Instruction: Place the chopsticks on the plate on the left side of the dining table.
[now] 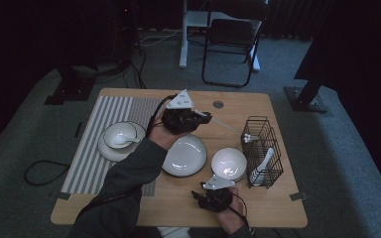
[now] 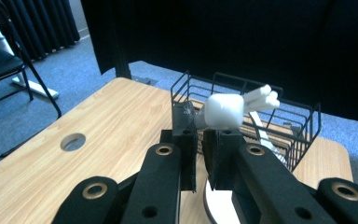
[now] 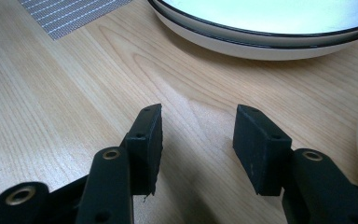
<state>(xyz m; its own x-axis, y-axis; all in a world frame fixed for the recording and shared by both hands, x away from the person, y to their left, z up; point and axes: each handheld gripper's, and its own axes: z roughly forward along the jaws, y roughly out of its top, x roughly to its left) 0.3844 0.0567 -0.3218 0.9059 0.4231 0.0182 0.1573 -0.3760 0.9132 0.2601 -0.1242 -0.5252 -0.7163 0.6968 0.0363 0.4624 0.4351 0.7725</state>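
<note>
Inside wire basket [image 1: 264,148], white spoons [image 1: 263,166]; bowl [image 1: 120,135] with spoon [image 1: 127,141].

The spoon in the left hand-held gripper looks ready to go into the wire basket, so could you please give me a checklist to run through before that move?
1. Left hand-held gripper shut on the spoon: ok.
2. Spoon lifted clear of the table: ok.
3. Spoon over the wire basket: not ok, short of it.
4. Room in the basket: ok, with utensils already standing inside.
5. Right hand-held gripper out of the way: ok, open, low by the table's near edge.
6. Basket will stay put: cannot tell.
</note>
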